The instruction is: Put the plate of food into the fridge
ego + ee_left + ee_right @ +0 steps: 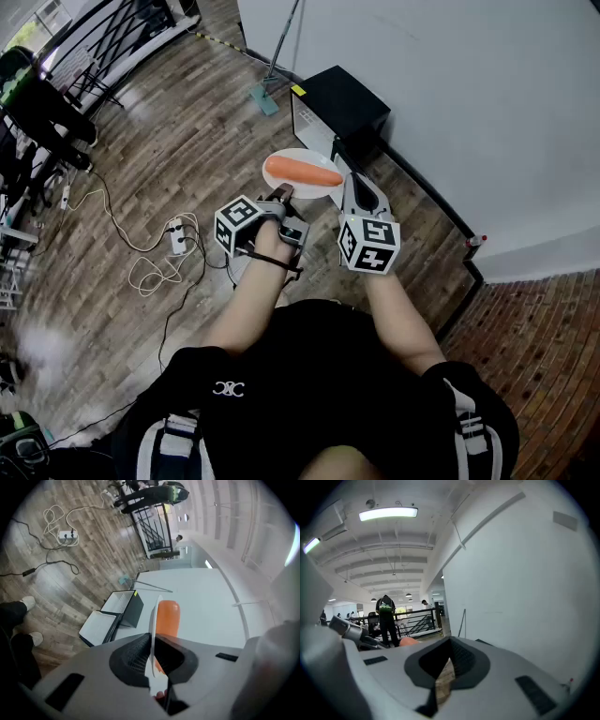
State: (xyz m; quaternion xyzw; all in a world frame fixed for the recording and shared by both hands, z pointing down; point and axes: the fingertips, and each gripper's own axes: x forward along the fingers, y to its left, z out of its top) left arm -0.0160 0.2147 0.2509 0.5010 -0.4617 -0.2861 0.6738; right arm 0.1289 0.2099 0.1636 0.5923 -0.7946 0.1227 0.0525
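**A:** At which step?

**B:** Carrying, by the look of it. Pinching the near rim of the white plate [300, 155] with the left gripper [281, 197], jaws pressed tight on the thin edge. Holding it roughly level above the wooden floor [141, 141], with the orange carrot-like food [302, 172] lying across it.

**A:** And the right gripper [359, 184]?

**B:** Hangs just right of the plate, apart from it. Jaws pressed together, tips meeting, on nothing at all.

**A:** Close to the goal?

**B:** Not there yet. Farther off, on the floor against the white wall [450, 84]: a small black fridge [345, 105], seemingly with the door already open and a white inside on show. Well short of the opening with the plate so far.

**A:** Next move?

**B:** Calls for closing in and going low, then sliding the plate in flat through the opening. Needs a level wrist throughout, to prevent a roll off the rim. Possibly also needs the right gripper, to steady the door or support the far rim.
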